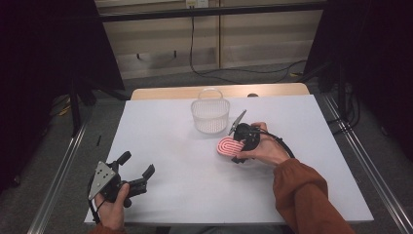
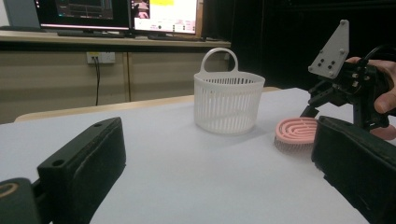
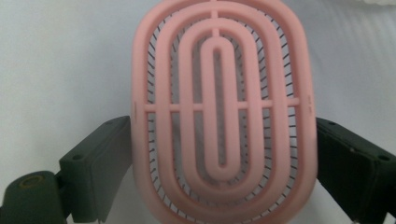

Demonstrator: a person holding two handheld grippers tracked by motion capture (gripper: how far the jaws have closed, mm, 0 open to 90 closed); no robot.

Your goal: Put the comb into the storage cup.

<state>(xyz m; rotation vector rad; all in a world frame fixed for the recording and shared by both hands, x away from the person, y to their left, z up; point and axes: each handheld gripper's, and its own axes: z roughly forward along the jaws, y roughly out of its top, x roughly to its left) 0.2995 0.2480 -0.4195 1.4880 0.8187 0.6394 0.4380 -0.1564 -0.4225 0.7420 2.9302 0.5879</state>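
Note:
A pink oval brush [image 1: 228,146] with ring-shaped ribs and dark bristles lies on the white table [image 1: 195,180], right of centre. My right gripper [image 1: 235,147] comes at it from the right, and its jaws press against the two long sides of the brush [image 3: 219,107]. In the left gripper view the brush [image 2: 296,132] still rests on the table. My left gripper [image 1: 137,163] is held at the front left, open, with nothing between its fingers [image 2: 84,158].
A white slatted basket [image 1: 210,115] with a handle stands upright just behind the brush, at the back middle of the table. A wooden strip [image 1: 160,92] borders the table's far edge. Monitors [image 2: 116,14] sit on a shelf beyond.

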